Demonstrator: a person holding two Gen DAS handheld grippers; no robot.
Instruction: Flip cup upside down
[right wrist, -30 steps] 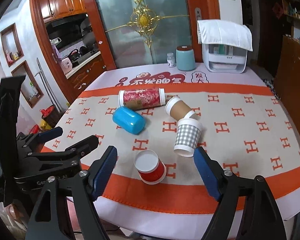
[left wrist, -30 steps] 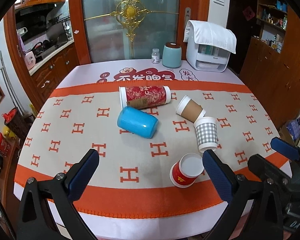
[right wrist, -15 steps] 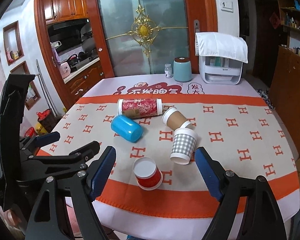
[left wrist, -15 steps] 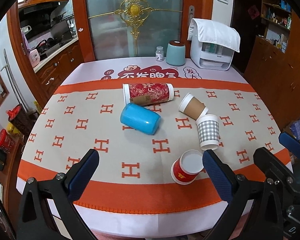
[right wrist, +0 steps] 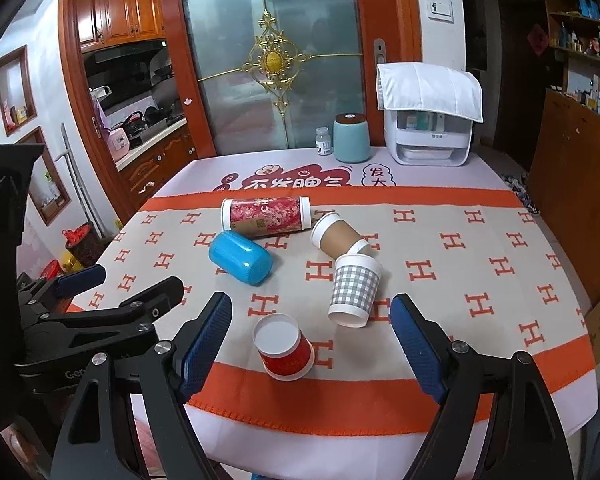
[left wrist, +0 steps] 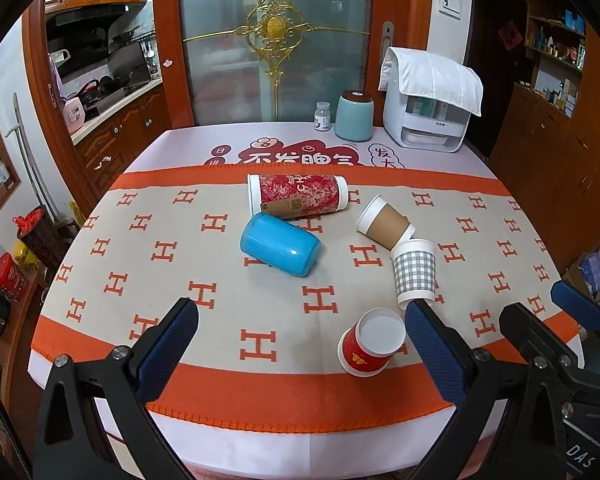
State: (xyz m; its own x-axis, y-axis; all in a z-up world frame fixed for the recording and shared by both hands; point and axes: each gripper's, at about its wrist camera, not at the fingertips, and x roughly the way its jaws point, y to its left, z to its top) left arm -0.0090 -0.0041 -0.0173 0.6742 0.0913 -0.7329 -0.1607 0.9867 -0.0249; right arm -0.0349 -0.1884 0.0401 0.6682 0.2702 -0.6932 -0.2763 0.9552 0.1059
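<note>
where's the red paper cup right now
The red paper cup lies tipped near the table's front orange border, in the middle of the right wrist view, just in front of the grey checked cup.

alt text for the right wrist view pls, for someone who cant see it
Five cups lie scattered on an orange-and-beige tablecloth: a red paper cup nearest, a checked cup, a brown cup, a blue cup and a tall red tumbler. The open right gripper frames them, empty.
</note>
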